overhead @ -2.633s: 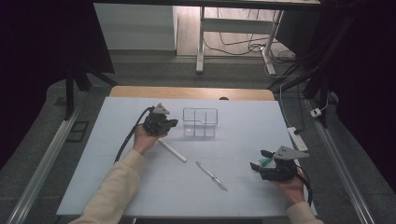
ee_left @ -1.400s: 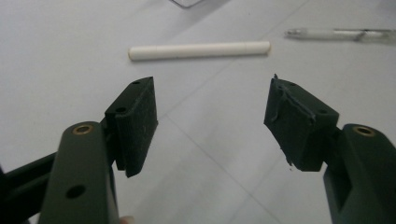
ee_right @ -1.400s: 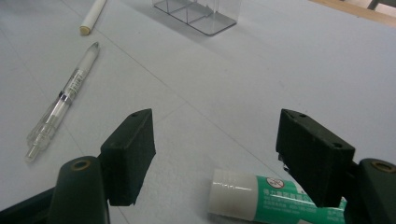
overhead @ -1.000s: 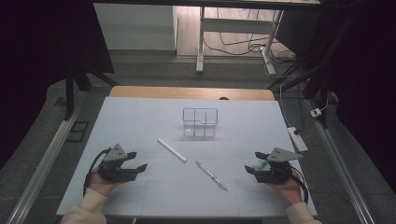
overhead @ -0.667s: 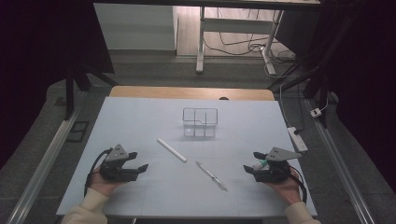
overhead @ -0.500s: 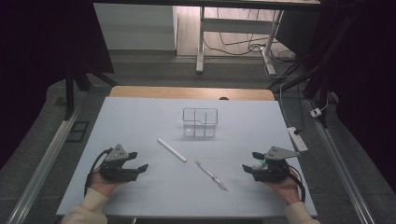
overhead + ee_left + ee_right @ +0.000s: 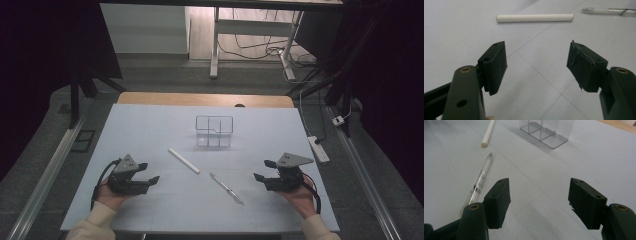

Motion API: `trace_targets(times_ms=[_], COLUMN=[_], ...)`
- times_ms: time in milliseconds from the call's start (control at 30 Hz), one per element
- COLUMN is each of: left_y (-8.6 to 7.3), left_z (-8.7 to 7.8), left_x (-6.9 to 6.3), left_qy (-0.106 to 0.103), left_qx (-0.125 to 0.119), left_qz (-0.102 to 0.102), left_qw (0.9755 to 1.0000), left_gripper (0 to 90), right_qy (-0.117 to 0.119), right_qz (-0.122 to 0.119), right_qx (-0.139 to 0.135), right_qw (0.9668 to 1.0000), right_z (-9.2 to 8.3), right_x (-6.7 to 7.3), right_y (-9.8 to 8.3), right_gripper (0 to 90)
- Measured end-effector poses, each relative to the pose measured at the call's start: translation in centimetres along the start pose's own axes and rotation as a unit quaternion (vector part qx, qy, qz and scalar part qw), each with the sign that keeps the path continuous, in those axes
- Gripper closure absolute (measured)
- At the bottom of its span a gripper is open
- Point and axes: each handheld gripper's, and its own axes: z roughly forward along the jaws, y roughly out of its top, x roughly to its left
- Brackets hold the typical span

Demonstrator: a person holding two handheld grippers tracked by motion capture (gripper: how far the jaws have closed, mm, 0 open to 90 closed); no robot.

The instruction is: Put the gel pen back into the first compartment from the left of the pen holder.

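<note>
Right gripper (image 7: pixel 264 170) sits empty with jaws apart and just closing a bit, clear pen (image 7: pixel 226 188) lying flat just left of it and nearer the person than the clear organizer (image 7: pixel 214 131), so I'd straddle mid-barrel before squeezing

No text, brand, number or sign can be read anywhere in these views. The clear pen (image 7: pixel 479 185) carries a small dark band and some faint print on its barrel in the right gripper view, but it is too small and blurred to make out. The white stick (image 7: pixel 535 18) and the clear divided box (image 7: pixel 214 131) bear no visible marking.
</note>
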Motion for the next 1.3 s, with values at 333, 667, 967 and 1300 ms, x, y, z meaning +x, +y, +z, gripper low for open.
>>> trace_targets(times_ms=[333, 667, 967, 1300], left_y=[0.1, 0.1, 0.2, 0.1], left_z=[0.3, 0.2, 0.4, 0.4], left_x=[-0.1, -0.1, -0.1, -0.1], left_qy=[-0.004, -0.004, -0.005, -0.006], left_qx=[0.003, 0.001, 0.004, 0.004], left_qz=[0.004, 0.005, 0.006, 0.006], left_qw=[1.0, 1.0, 1.0, 1.0], left_gripper=[31.9, 31.9, 31.8, 31.7], right_qy=[0.016, 0.037, 0.053, 0.063], right_qz=[-0.009, -0.012, -0.021, -0.036], right_qx=[0.01, 0.03, 0.059, 0.103], right_qw=[0.9998, 0.9988, 0.9966, 0.992], right_z=[1.7, 3.2, 5.1, 7.4], right_x=[1.1, 2.6, 3.9, 5.3], right_y=[2.0, 3.8, 5.4, 7.2], right_gripper=[34.6, 34.9, 35.6, 35.7])
